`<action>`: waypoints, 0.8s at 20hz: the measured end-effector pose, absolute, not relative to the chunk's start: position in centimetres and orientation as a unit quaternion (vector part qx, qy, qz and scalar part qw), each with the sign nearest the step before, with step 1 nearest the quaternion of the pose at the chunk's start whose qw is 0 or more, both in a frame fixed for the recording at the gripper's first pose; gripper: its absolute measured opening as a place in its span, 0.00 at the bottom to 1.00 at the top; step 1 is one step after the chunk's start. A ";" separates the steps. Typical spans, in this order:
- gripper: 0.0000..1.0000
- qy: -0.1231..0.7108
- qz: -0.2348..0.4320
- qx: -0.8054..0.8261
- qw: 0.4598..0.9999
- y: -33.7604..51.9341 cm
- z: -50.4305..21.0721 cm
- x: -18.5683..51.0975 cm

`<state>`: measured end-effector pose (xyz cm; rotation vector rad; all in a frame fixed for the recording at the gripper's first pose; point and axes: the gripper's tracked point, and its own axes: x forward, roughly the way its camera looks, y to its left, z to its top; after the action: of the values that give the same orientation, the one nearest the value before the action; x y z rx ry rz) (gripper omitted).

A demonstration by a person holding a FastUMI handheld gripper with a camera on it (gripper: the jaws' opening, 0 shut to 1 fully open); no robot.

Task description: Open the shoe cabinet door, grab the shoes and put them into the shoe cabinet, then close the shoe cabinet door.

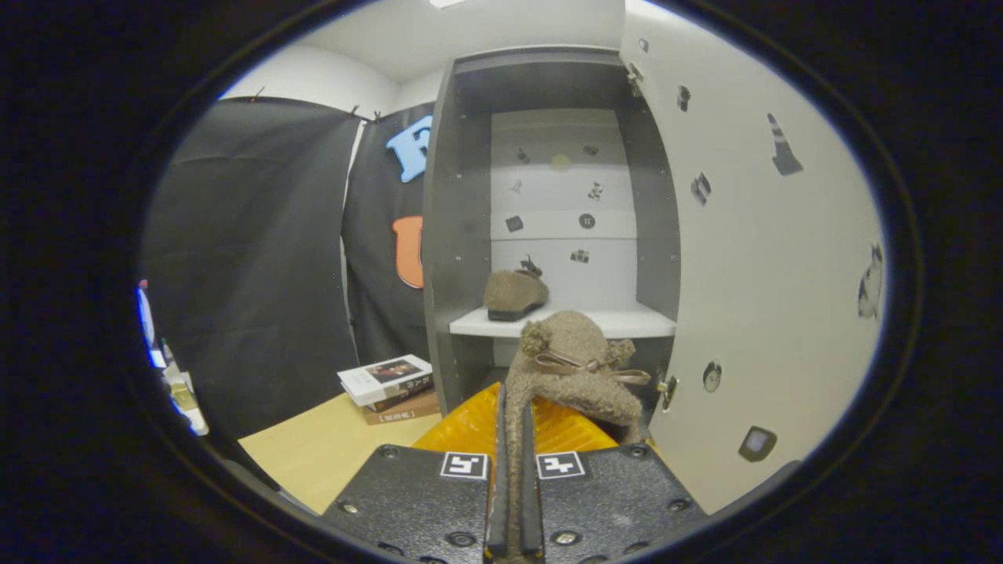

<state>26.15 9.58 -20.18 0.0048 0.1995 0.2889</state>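
Item: fuzzy shoe (576, 368), pinched by its rim in near-closed tongs (513, 501), toe fwd, carried toward cabinet (458, 235). Door (752, 258) swung open at right for access. Mate shoe (513, 294) already on shelf (627, 321), left edge. Books (388, 384) on worktop (329, 446), prob. unrelated.

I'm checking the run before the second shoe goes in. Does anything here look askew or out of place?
Nothing serious. The gripper is shut on the second shoe, pinching its thin edge so it stands up ahead of the fingers. The first shoe sits upright on the shelf, door open. The books are stacked slightly unevenly.
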 end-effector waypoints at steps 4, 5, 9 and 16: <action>0.10 0.097 0.155 0.014 0.983 9.4 -15.2 28.0; 0.10 0.099 0.149 0.008 0.984 8.9 -14.2 29.1; 0.10 0.113 0.108 0.000 0.988 7.7 -11.1 34.7; 0.10 0.108 0.078 -0.069 0.989 6.4 -7.9 44.7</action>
<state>44.75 6.38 -7.85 -0.1376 0.2177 0.1560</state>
